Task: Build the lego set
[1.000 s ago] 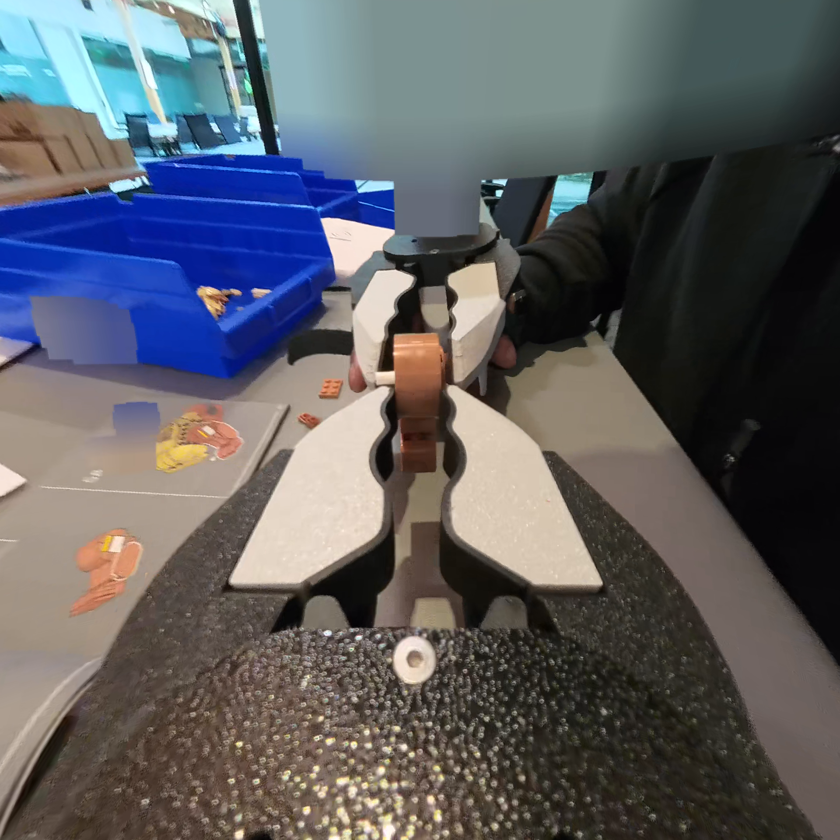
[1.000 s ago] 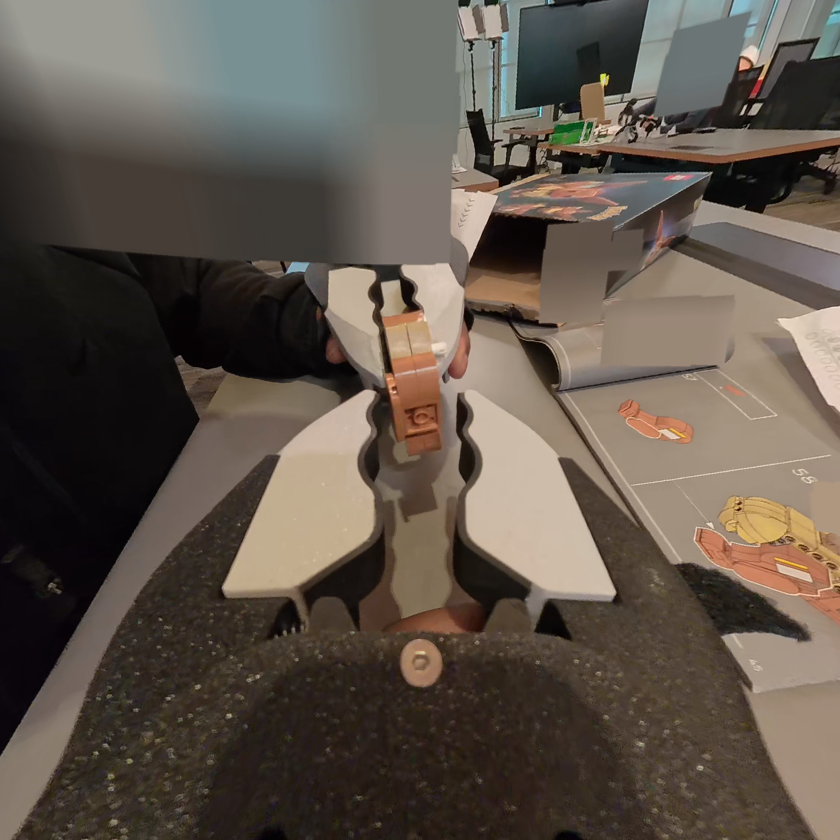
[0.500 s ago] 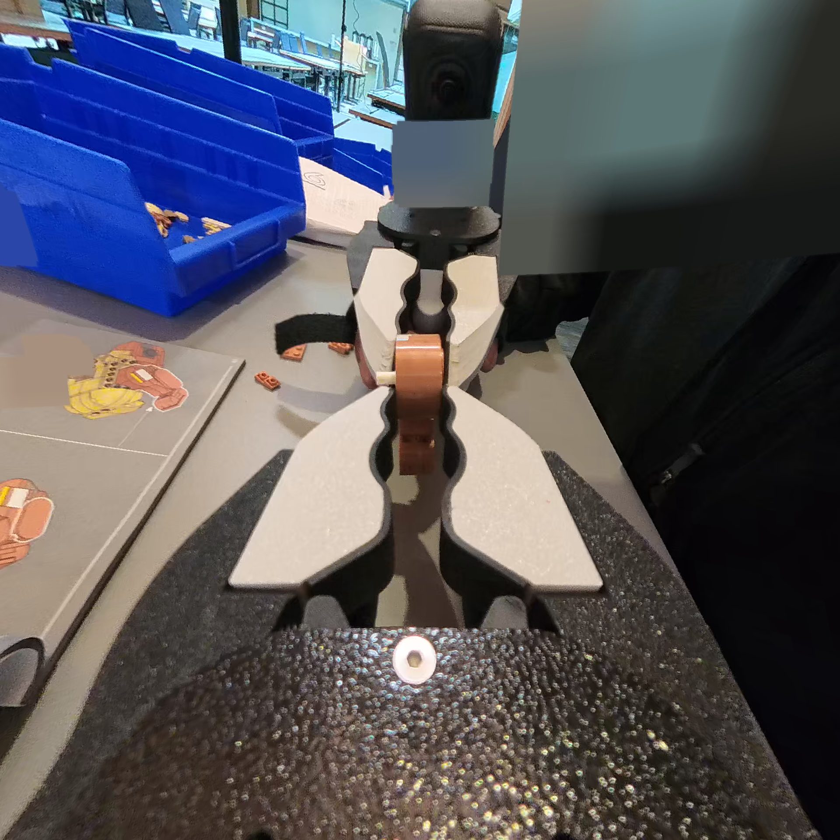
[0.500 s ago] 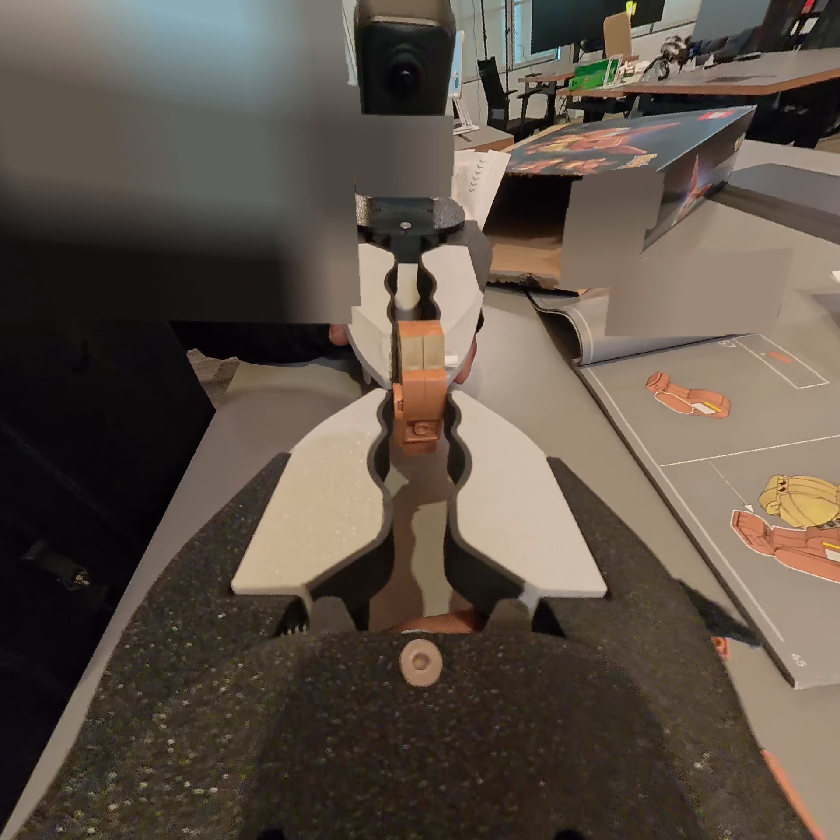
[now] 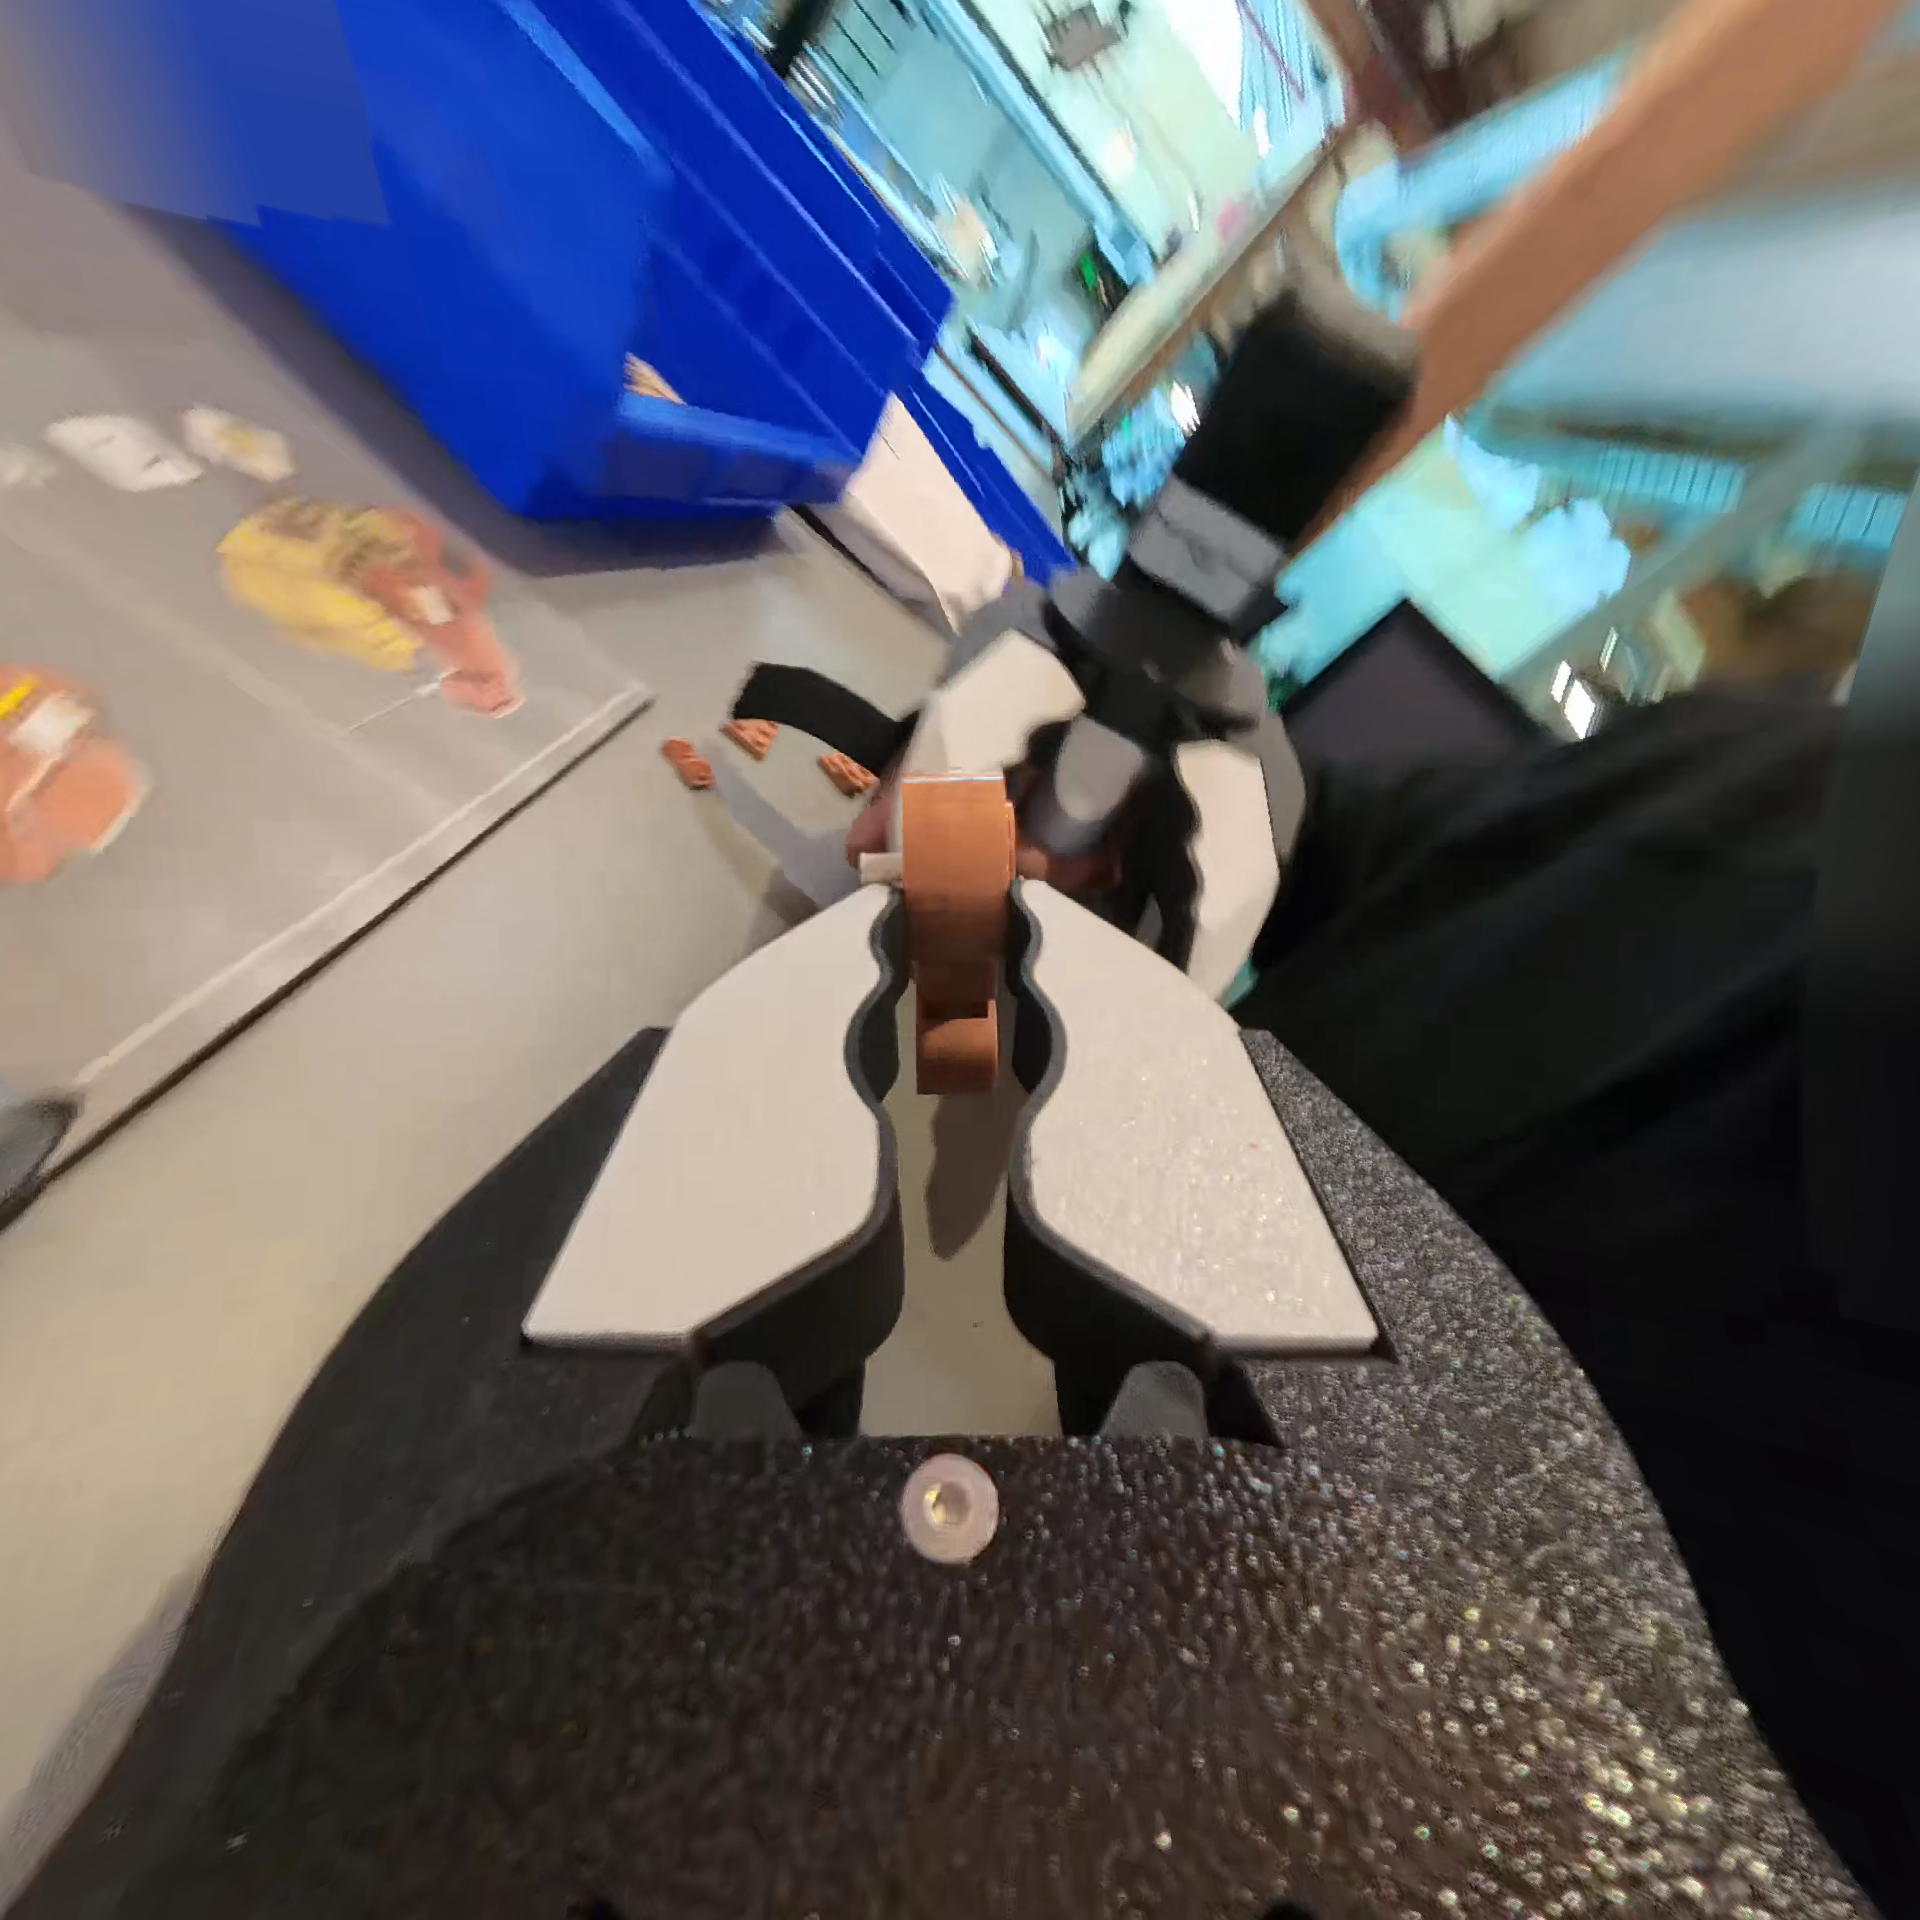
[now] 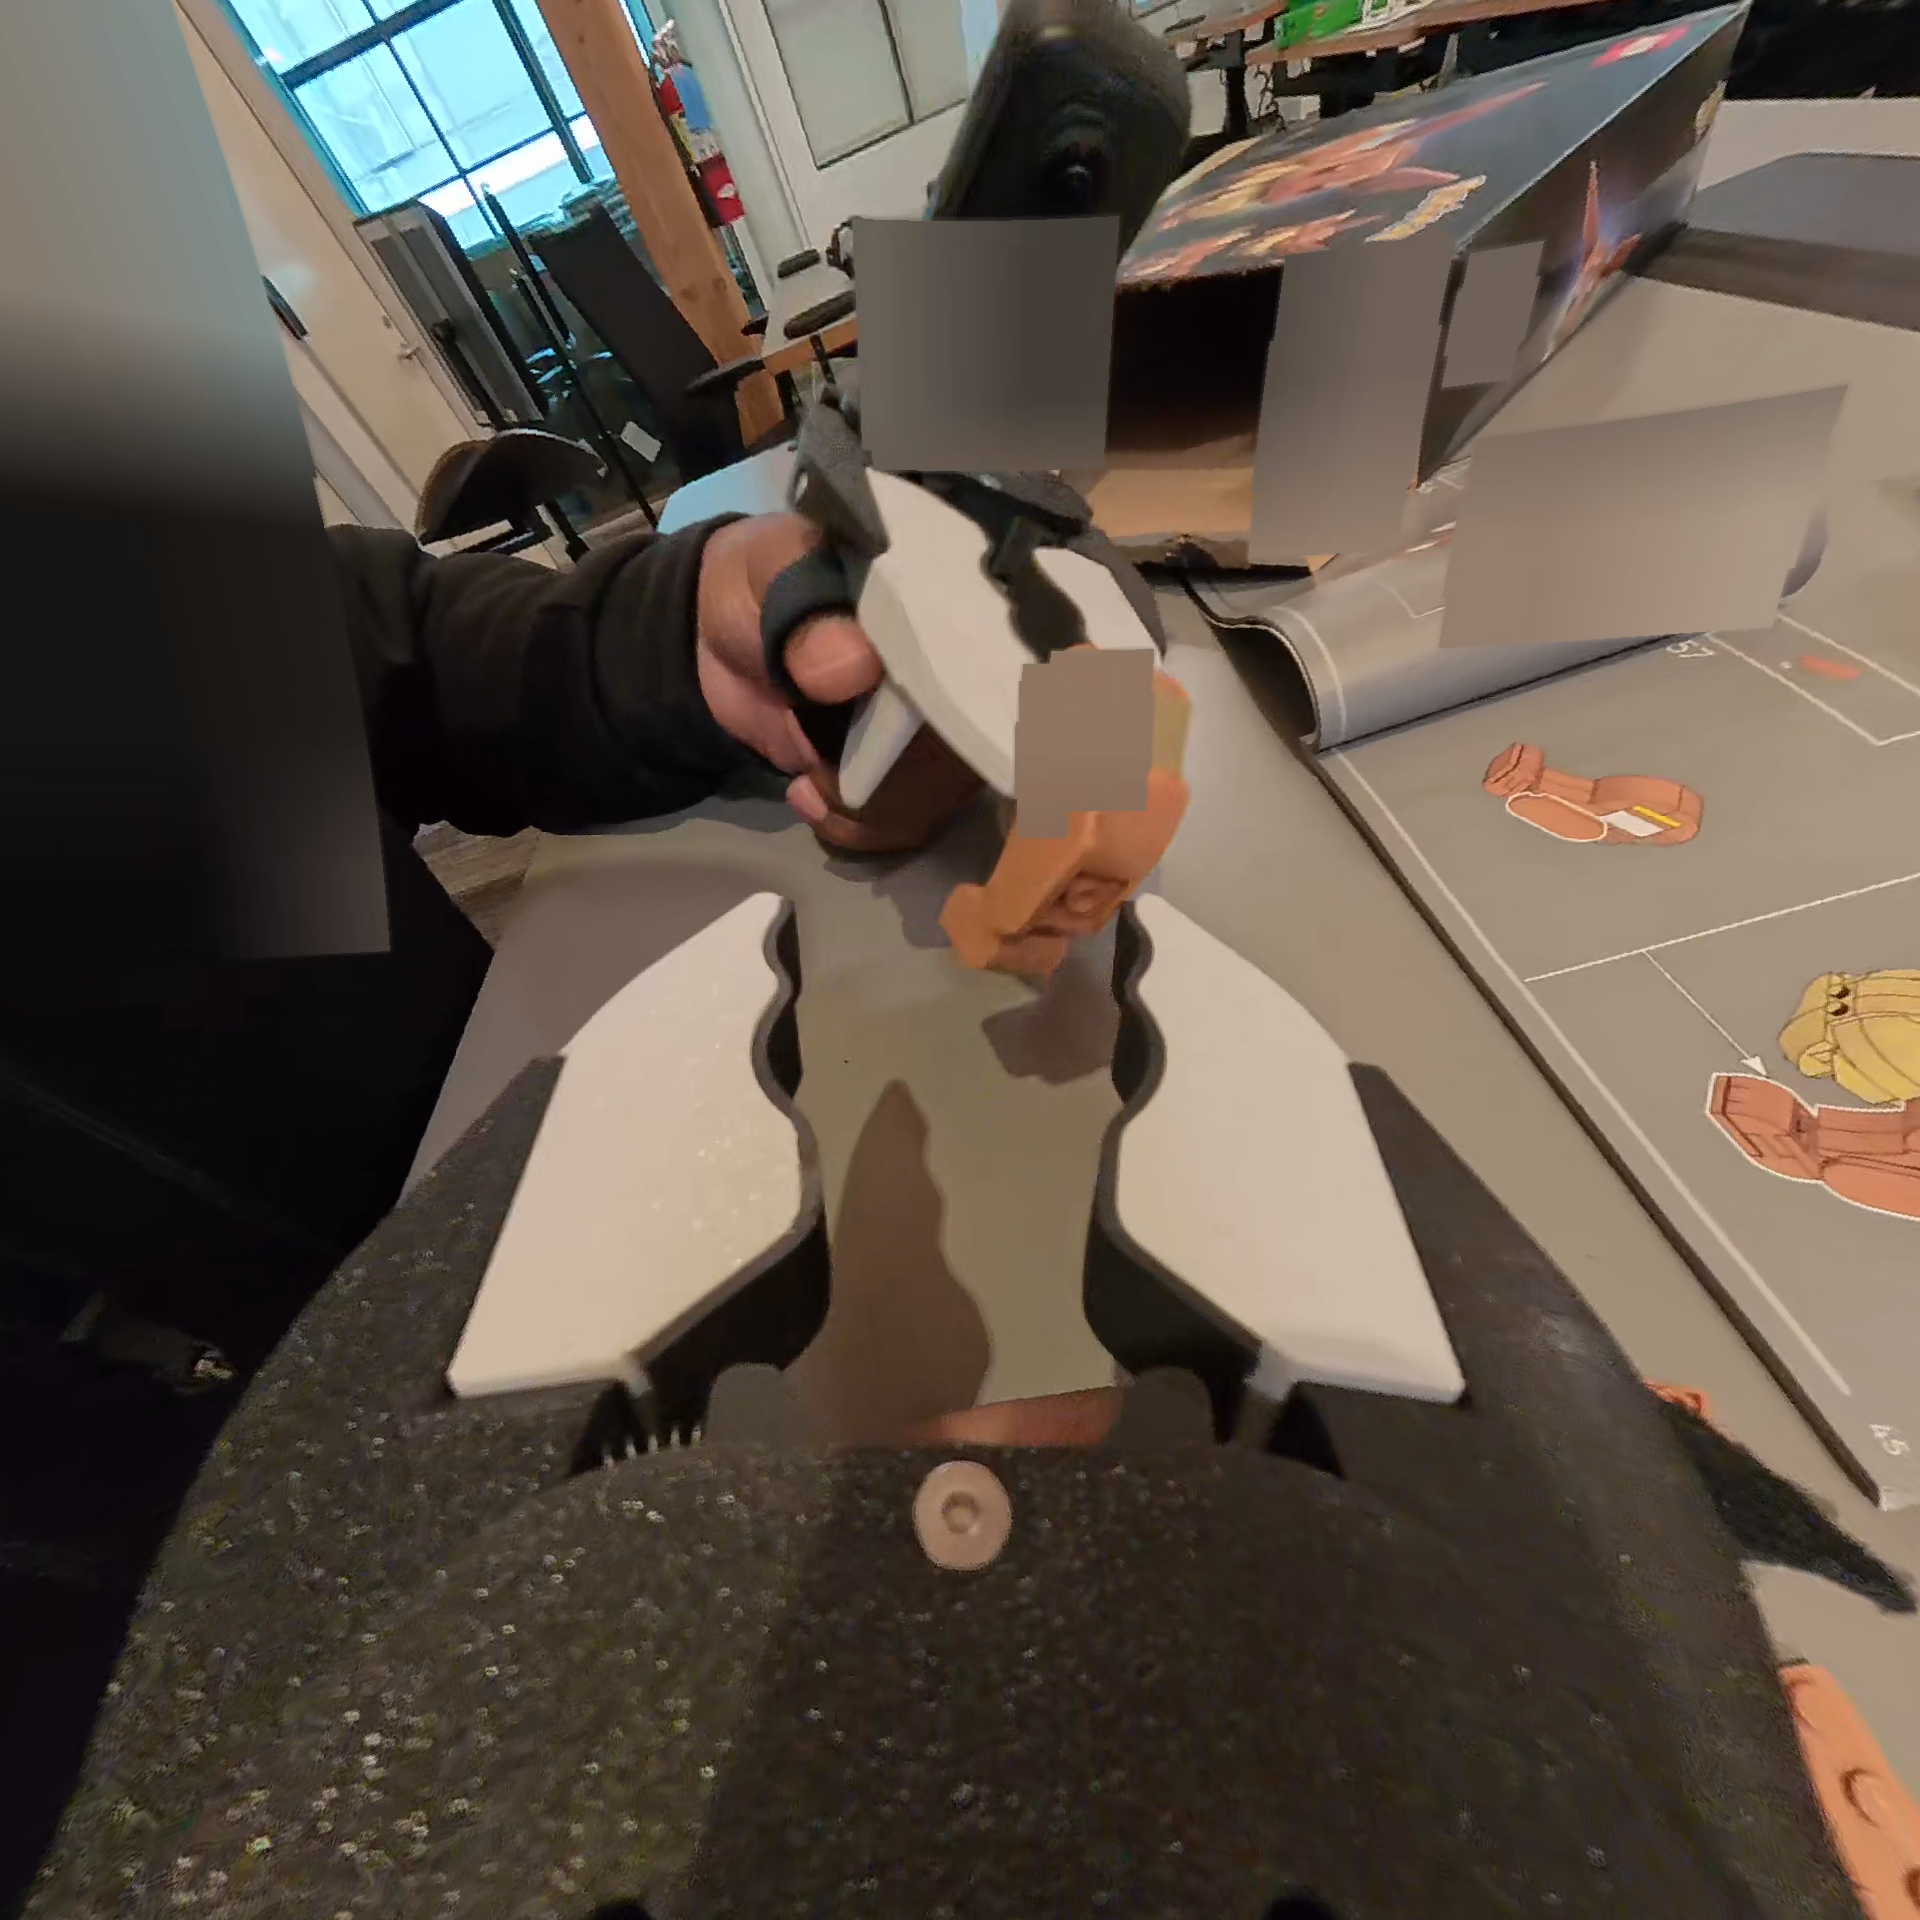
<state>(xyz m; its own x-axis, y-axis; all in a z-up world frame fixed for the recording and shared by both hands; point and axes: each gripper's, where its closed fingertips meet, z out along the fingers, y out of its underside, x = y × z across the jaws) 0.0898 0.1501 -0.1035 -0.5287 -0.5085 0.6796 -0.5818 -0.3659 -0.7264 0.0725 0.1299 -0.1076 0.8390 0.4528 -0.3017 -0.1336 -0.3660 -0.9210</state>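
— See that? A second ago both sets of fingers pinched the brown brick piece from opposite ends. Now the right gripper (image 6: 961, 925) has let go: its fingers stand wide apart with only bare desk (image 6: 935, 1039) between them.

— And the piece?

— The piece (image 5: 954, 914) is in the left gripper (image 5: 956, 935), fingers clamped on its two flat sides, a pale peg sticking out on one side. From the right gripper's side, the same piece (image 6: 1060, 894) hangs just ahead of its right fingertip (image 6: 1153, 935), near it, though I can't tell whether they touch. It's off to the right of the open gap, not centred.

— Which way does it lie?

— Its long axis runs along the left fingers, tilted down toward the right gripper, lower end nearest the desk. The left gripper has also swung over; everything behind it is blurred and slanted.

— Anything else around?

— Beside the left gripper, a grey booklet (image 5: 312, 727) with printed figures lies open. Past it, three small brown bits (image 5: 758, 753) sit loose on the desk, then blue bins (image 5: 623, 312). On the other side the same booklet (image 6: 1662, 935) spreads out, and farther off a dark printed box (image 6: 1507, 156) lies open-ended.
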